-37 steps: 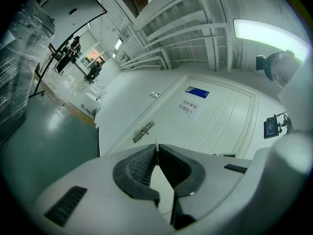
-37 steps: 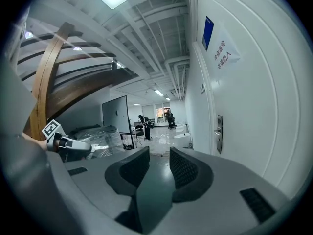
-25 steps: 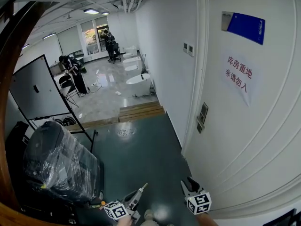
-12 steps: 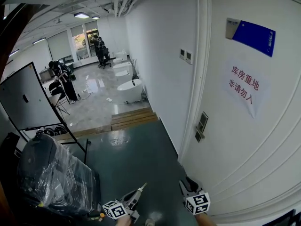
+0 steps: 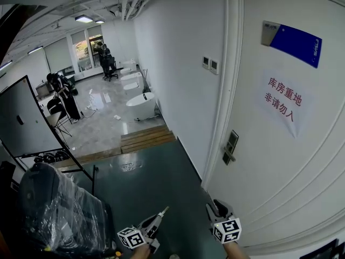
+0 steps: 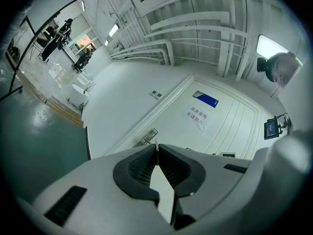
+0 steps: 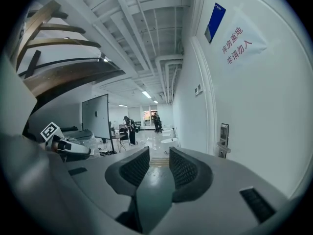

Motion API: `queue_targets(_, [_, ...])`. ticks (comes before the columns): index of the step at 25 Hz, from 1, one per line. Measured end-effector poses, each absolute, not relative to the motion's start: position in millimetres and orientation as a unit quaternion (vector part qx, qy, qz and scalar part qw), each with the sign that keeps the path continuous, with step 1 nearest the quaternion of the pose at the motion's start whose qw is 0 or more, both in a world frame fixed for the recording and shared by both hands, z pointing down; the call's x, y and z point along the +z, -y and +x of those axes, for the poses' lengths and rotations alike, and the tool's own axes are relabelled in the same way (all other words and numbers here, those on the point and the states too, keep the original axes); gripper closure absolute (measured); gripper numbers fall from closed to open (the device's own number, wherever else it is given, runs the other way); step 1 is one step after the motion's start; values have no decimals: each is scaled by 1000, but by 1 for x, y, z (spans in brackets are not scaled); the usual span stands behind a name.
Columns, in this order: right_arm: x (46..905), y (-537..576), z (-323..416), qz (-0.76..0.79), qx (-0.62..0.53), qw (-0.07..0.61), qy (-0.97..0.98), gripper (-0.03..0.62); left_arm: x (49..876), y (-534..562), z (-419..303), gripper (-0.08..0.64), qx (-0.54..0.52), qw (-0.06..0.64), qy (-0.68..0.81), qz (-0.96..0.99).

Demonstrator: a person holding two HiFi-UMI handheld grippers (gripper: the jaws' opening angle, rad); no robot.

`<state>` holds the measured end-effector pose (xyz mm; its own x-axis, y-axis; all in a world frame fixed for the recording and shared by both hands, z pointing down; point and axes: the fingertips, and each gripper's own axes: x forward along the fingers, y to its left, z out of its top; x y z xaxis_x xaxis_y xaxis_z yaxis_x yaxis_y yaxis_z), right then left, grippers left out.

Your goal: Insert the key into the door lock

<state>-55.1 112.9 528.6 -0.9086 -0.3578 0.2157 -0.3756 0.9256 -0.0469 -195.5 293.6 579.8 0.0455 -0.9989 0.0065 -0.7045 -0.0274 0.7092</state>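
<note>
Head view: the door lock (image 5: pixel 230 146) sits mid-height on the white door (image 5: pixel 280 166), well above both tools. The left tool (image 5: pixel 157 219) is low and angled up toward the door. The right tool (image 5: pixel 215 208) is near the door's foot.

Left gripper view: the jaws are pressed together on a thin sliver, probably the key (image 6: pixel 156 146) — it is too edge-on to be sure.

Right gripper view: the jaws are slightly apart with nothing between them.

Next move, as a judgement: raise the left tool and square the blade to the keyhole — then approach slowly.

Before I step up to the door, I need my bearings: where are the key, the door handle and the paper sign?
key (image 5: pixel 164 212): head view, its protruding tip.
door handle (image 5: pixel 230 154): head view, the lever.
paper sign (image 5: pixel 284 99): head view, its printed middle.
</note>
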Motion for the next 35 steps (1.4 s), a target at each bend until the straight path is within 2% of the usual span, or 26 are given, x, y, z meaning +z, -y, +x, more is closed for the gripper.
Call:
queue_targets(16, [548,-103,-76,224,49,111,967,469,586,-267,-226,529,-255,296,610,690])
queue_targets(35, [521,4,-77,218,50,100,970,469,569,-175,-227,529,-242,290,617,691])
